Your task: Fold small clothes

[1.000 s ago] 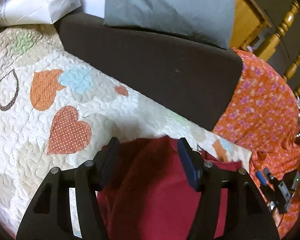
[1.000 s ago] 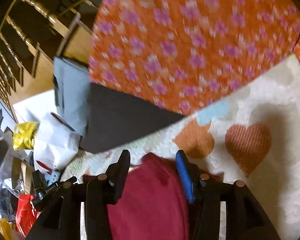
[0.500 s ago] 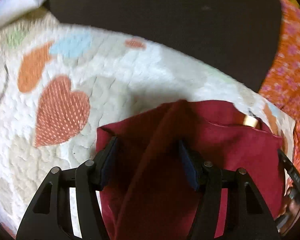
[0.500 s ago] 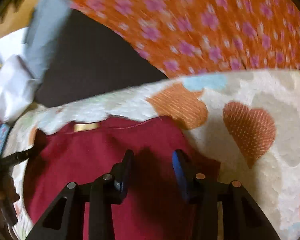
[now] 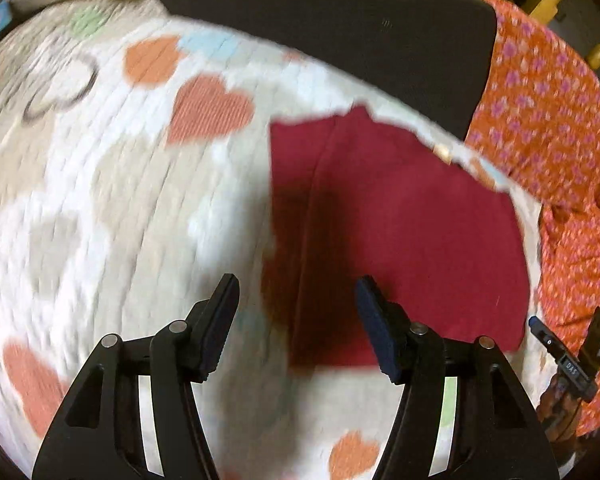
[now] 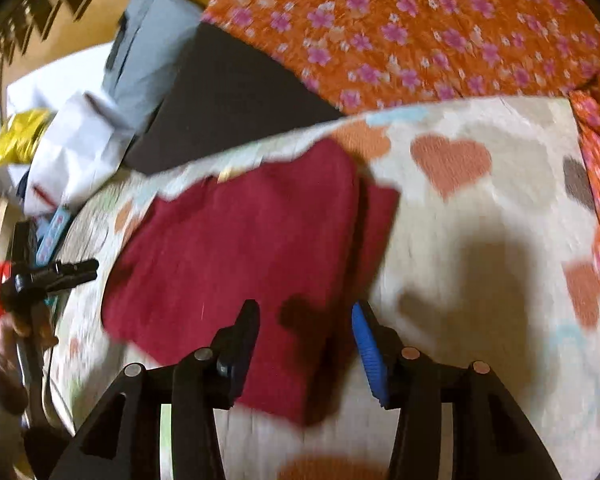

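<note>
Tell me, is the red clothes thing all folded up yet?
Mostly, it seems. The dark red garment lies flat on the heart-patterned quilt as a tidy rectangle, with a fold line along one side. Nothing is in hand: the left gripper and right gripper are both open above it. Possibly another fold is left, and the orange floral garment is unfolded.

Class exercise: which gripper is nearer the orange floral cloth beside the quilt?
Right. In the left wrist view the right gripper sits at the edge of the orange floral cloth, while the left gripper hangs over the red garment's far edge.
</note>
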The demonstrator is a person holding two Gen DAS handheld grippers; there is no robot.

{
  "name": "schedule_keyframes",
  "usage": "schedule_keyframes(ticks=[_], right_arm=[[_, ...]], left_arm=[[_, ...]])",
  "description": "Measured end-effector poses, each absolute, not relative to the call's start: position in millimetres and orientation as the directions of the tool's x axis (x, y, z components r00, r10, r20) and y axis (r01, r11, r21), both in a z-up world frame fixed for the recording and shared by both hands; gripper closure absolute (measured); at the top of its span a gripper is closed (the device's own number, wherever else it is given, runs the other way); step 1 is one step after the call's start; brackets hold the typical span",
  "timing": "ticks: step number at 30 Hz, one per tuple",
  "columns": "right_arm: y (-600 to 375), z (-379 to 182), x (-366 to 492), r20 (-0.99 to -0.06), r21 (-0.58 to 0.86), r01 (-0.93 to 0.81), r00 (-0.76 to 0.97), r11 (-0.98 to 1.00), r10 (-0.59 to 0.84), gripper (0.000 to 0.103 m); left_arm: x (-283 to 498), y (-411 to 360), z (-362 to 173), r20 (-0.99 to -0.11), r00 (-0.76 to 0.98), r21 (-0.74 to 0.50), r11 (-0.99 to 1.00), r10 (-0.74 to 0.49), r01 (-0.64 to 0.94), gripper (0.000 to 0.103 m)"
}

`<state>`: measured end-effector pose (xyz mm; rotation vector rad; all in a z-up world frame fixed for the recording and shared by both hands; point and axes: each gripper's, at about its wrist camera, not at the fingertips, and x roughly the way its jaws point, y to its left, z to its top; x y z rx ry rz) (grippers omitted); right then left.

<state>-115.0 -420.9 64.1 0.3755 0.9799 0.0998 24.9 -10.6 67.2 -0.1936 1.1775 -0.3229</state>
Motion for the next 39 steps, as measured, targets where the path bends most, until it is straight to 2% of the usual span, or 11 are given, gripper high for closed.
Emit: schedule_keyframes(ticks=[8, 10, 11, 12, 14, 19, 23, 27, 30, 35, 39], right_arm=[[-400, 23, -127, -0.786, 0.429, 0.107, 0.534, 0.897, 0.312, 0.061], [-398, 22, -125, -0.787, 0.401, 0.104, 0.547, 0.910, 0.285, 0.081], [-398, 25, -125, -0.783, 0.400, 0.094, 0.553, 0.912, 0.286, 0.089], [-399, 30, -126, -0.777, 0.397, 0.084, 0.561, 0.914, 0.285, 0.091], [-400, 46, -129, -0.768, 0.361, 0.052, 0.583, 0.931, 0.266, 0.092], [-397, 68, -133, -0.786, 0.221, 0.001, 0.592, 0.975, 0.177, 0.093], [-396, 30, -127, -0.846, 0.161, 0.045, 0.520, 0.986, 0.114, 0.093], [-406, 34, -131, -0.831, 0.240, 0.084, 0.532, 0.967, 0.160, 0.091], [-409, 63, -136, -0.818, 0.227, 0.130, 0.564, 0.965, 0.116, 0.082], [-374, 104, -122, -0.750, 0.261, 0.022, 0.635, 0.965, 0.188, 0.074], [-313, 105, -60, -0.729, 0.314, -0.104, 0.610, 0.944, 0.310, 0.074]], left_arm=[[0, -36, 31, -0.865, 0.302, -0.362, 0.915, -0.401, 0.178, 0.045], [1, -41, 37, -0.865, 0.325, -0.326, 0.921, -0.382, 0.215, 0.069], [2, -43, 39, -0.865, 0.330, -0.317, 0.922, -0.378, 0.225, 0.072], [3, -42, 41, -0.862, 0.331, -0.320, 0.919, -0.383, 0.231, 0.080], [2, -37, 44, -0.859, 0.323, -0.332, 0.911, -0.399, 0.243, 0.083], [-7, -32, 44, -0.876, 0.306, -0.294, 0.916, -0.373, 0.273, 0.087], [-4, -22, 30, -0.903, 0.261, -0.288, 0.931, -0.342, 0.224, 0.088], [-10, -21, 44, -0.892, 0.306, -0.265, 0.933, -0.333, 0.244, 0.088], [-11, -16, 55, -0.882, 0.325, -0.283, 0.934, -0.343, 0.217, 0.088], [-11, -6, 71, -0.851, 0.382, -0.321, 0.932, -0.361, 0.167, 0.088], [-6, -6, 64, -0.859, 0.366, -0.326, 0.933, -0.359, 0.151, 0.078]])
